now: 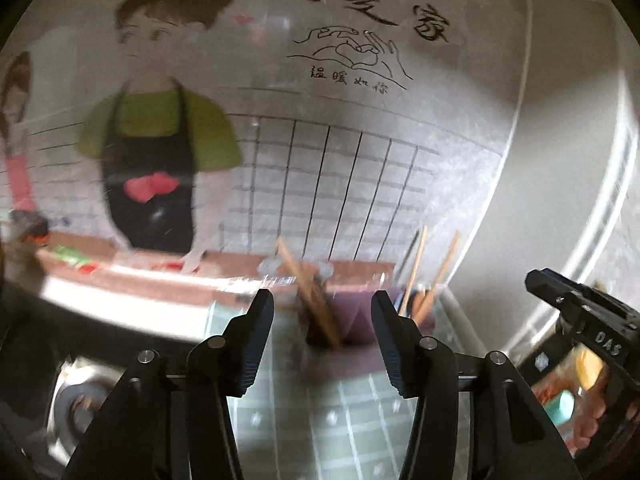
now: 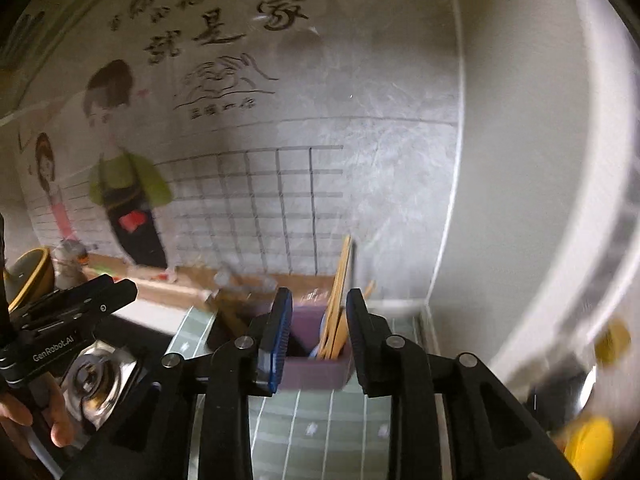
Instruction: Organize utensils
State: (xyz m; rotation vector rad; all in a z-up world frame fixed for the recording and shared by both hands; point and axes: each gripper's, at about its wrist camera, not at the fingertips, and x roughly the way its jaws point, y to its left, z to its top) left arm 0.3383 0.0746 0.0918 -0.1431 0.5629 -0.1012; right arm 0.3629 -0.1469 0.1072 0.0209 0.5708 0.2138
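Jaws of left gripper (image 1: 322,340) and right gripper (image 2: 316,340) wide, level, facing purple holder (image 2: 316,372) of chopsticks (image 2: 338,300).

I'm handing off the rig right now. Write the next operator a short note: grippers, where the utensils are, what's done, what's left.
Left gripper: open, empty, facing the purple holder.
Right gripper: open, empty, its fingers either side of the same holder.
Utensils: wooden chopsticks stand tilted in the holder's right compartment; another bundle leans in the left one. The holder sits on the green checked mat by the wall.
Done: the chopsticks in view are in the holder.
Left: no loose utensils can be seen from here; the frames are blurred, so check the counter before finishing.
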